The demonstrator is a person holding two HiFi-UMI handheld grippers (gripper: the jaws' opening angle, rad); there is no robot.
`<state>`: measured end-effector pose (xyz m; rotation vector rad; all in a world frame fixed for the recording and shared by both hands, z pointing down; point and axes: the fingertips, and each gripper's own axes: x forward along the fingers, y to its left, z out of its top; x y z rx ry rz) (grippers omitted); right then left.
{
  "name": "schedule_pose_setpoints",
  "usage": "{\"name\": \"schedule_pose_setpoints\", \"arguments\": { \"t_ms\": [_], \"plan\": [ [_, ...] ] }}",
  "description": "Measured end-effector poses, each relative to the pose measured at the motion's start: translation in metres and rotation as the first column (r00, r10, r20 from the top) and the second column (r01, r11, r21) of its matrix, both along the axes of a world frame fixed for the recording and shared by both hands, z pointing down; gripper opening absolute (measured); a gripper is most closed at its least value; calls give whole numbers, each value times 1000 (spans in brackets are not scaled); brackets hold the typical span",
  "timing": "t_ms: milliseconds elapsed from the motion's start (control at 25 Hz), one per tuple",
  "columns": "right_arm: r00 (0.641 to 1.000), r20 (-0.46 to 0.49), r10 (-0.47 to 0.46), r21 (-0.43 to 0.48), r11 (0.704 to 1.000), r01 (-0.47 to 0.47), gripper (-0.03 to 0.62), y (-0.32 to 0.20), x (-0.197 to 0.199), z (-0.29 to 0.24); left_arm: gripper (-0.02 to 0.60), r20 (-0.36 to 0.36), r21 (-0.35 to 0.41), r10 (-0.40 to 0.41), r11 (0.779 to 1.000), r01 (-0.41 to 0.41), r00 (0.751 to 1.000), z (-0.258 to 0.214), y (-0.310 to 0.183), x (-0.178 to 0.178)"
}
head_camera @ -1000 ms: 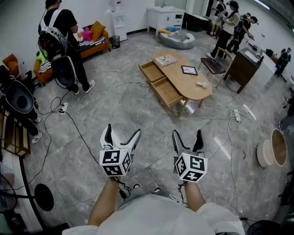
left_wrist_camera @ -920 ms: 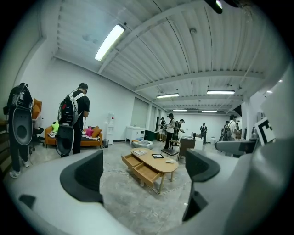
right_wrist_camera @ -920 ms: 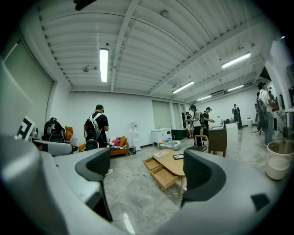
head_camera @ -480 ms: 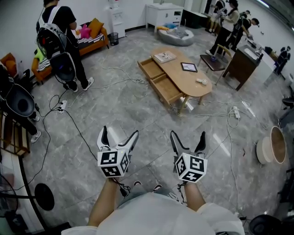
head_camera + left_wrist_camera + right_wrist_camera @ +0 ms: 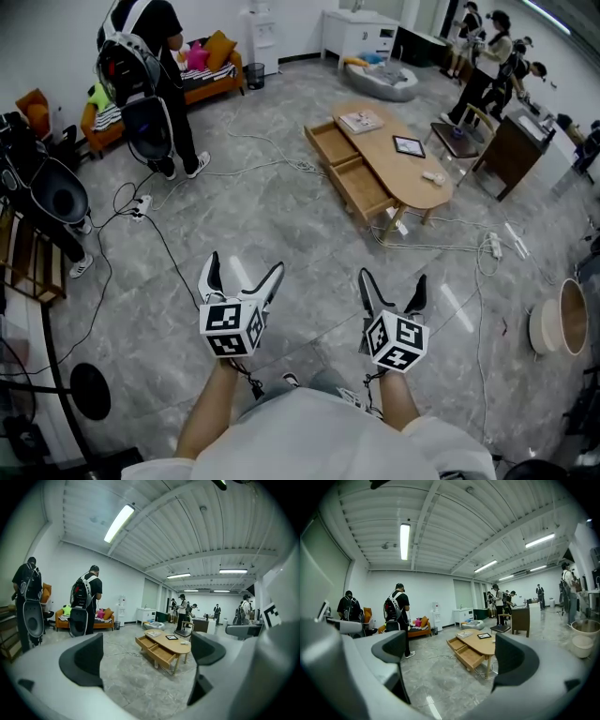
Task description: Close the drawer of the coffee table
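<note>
- Our left gripper (image 5: 246,266) and right gripper (image 5: 393,278) have just been opening wide, gripping nothing.
- Coffee table (image 5: 405,167) well ahead: both drawers (image 5: 364,187) pulled out, bare wood showing inside.

Coffee table (image 5: 403,164) ahead, sofa (image 5: 159,89) far left

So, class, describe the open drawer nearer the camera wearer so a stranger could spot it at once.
Mid-room stands an oval wooden coffee table. Two drawers hang open along its side. Yours is the nearer drawer, at the end away from the book, unlike the farther drawer.
</note>
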<state>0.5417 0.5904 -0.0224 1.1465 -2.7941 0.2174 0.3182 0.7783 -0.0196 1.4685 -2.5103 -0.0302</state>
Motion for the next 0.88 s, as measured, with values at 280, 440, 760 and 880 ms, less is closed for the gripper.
{"name": "schedule_pose_setpoints", "arguments": {
  "t_ms": [280, 440, 760, 880],
  "plan": [
    [1000, -13, 27, -19, 999, -27, 588, -13, -24, 15, 561, -14, -4, -16, 1000, 16, 1000, 9, -5, -41],
    [998, -18, 61, -35, 997, -62, 588, -36, -36, 26, 561, -21, -7, -5, 1000, 4, 1000, 17, -27, -62],
    [998, -39, 45, -56, 997, -47, 588, -119, -109, 42, 561, -57, -34, -26, 999, 24, 998, 37, -104, -134],
    [999, -42, 29, -51, 998, -31, 588, -152, -147, 39, 561, -77, -39, -37, 999, 34, 996, 40, -137, -169]
  ]
}}
